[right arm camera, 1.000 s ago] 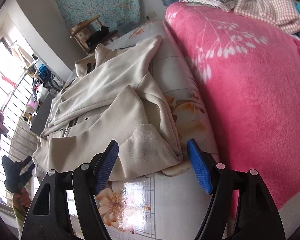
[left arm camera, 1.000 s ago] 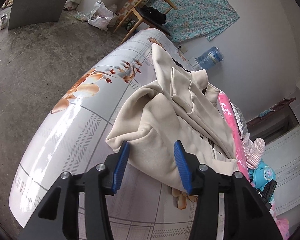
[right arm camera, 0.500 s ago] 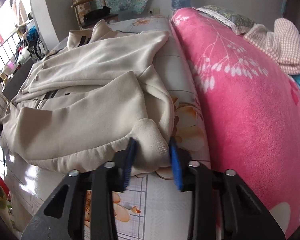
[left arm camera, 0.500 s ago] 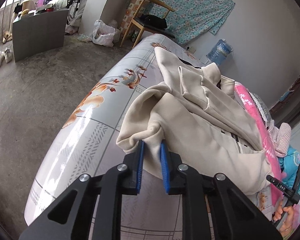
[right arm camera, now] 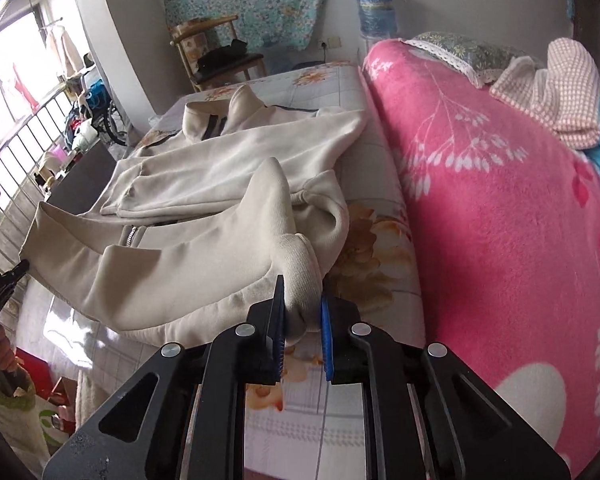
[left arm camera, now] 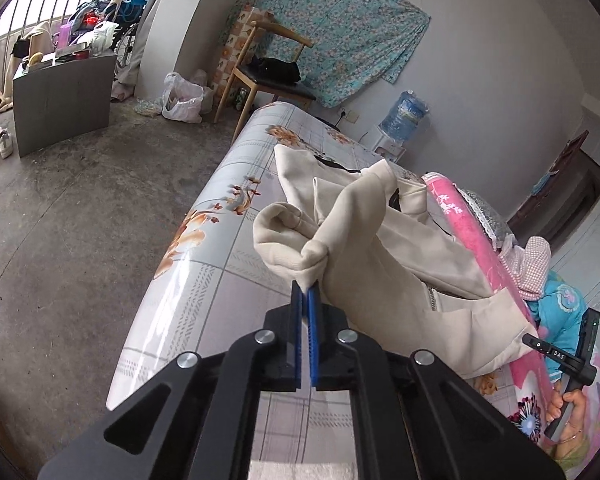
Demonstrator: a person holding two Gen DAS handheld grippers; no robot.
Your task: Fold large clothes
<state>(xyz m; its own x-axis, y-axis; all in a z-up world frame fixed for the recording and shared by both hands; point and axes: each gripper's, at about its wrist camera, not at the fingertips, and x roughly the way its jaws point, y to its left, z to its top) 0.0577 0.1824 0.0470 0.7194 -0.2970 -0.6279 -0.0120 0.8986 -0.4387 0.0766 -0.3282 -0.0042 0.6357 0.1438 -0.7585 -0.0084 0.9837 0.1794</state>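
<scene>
Left wrist: both tongs [left arm camera: 305, 292] [right arm camera: 302, 300] clenched on cream jacket [left arm camera: 400, 264] above floral bedsheet [left arm camera: 204, 264].

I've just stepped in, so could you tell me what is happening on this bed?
A person is folding a cream jacket on the floral sheet. The left gripper is shut on one corner of its hem, the right gripper on the other. Both corners are off the sheet, and a pink blanket lies alongside.

Matt fleecy jacket [left arm camera: 400, 264], glossy bedsheet [left arm camera: 204, 272]
</scene>
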